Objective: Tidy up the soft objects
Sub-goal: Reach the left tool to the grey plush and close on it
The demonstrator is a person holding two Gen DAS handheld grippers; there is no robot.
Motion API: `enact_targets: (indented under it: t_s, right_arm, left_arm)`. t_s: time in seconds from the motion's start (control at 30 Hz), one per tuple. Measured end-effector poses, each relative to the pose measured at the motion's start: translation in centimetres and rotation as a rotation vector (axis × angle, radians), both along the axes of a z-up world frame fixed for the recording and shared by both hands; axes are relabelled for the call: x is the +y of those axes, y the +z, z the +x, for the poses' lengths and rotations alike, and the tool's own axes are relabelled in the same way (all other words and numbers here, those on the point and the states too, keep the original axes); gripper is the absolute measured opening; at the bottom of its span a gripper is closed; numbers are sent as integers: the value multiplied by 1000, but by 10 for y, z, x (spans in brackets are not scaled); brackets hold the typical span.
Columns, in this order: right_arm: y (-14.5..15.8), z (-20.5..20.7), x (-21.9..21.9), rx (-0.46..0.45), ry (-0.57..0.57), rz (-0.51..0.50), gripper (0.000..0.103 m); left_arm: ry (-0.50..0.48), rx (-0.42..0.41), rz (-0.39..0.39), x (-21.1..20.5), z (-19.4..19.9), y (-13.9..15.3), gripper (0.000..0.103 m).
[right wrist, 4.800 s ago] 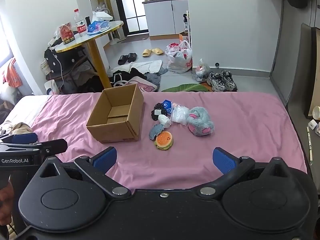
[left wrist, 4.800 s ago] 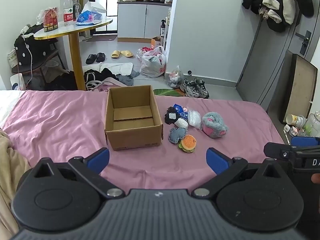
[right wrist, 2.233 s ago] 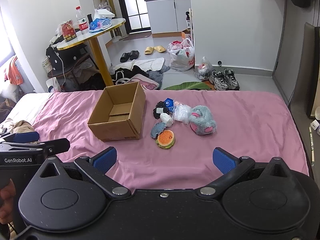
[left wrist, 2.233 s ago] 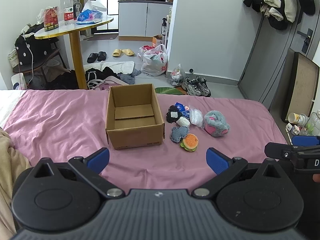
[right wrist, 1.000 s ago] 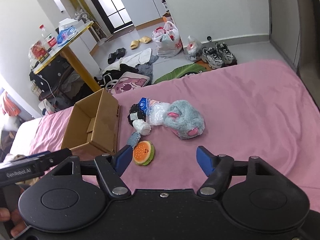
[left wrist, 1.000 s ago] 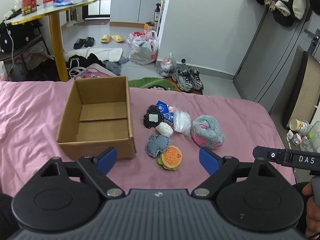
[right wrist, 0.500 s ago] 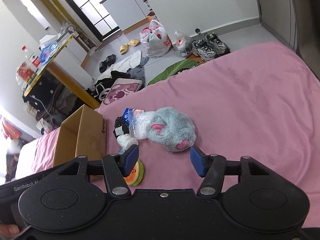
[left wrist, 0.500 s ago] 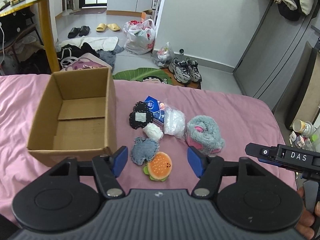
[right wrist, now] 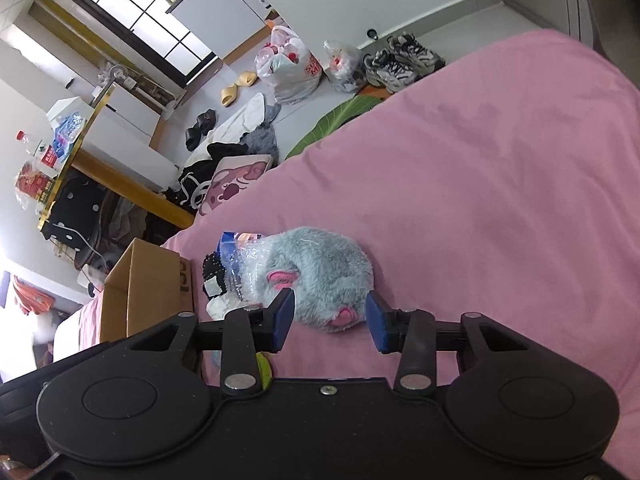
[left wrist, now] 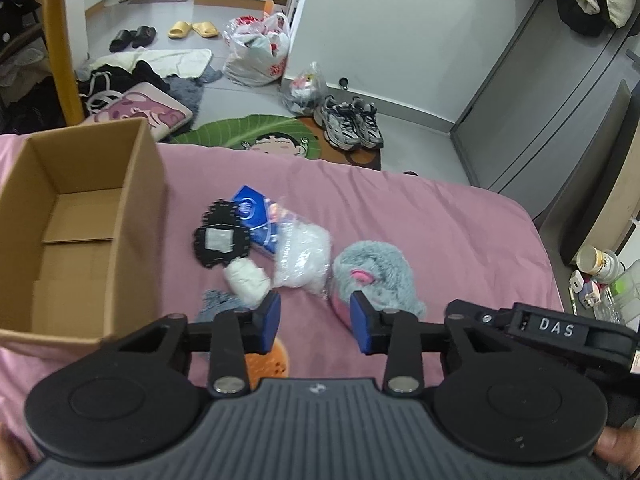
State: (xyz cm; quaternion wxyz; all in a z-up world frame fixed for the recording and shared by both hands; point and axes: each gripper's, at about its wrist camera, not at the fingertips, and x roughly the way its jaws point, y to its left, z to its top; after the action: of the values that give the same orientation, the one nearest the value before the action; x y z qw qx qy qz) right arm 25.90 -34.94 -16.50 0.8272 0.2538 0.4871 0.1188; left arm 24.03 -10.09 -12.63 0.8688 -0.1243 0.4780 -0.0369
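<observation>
A grey plush toy with pink ears [right wrist: 320, 272] lies on the pink bedsheet [right wrist: 500, 160]. My right gripper [right wrist: 329, 318] is open with narrowed jaws, and its blue fingertips flank the plush's near end; whether they touch it I cannot tell. To the left stands an open, empty cardboard box [left wrist: 80, 220]. Beside it sit a black patch [left wrist: 222, 240], a blue packet [left wrist: 256, 216], a clear bag of white stuffing [left wrist: 302, 256], a small white piece [left wrist: 246, 280], a denim heart [left wrist: 218, 302] and an orange burger toy [left wrist: 276, 360]. My left gripper [left wrist: 315, 322] hovers open over bare sheet between the burger and the plush [left wrist: 376, 276].
The right gripper's body [left wrist: 540, 328] crosses the left wrist view at the lower right. Beyond the bed's far edge the floor holds shoes [left wrist: 352, 120], a plastic bag [left wrist: 256, 52], clothes and a green mat. A yellow table leg [left wrist: 64, 40] stands at the far left.
Both grippers have moved forward and down towards the pile, and both jaws have narrowed. The right gripper has tilted and now flanks the grey plush.
</observation>
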Motion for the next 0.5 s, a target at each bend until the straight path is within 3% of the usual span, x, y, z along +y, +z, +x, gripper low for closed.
enact_targets:
  t_s: [0.5]
  right_arm:
    - [-38,39,0,49,68,74,41]
  left_arm:
    - [28,112,-95,-17,50,-48,32]
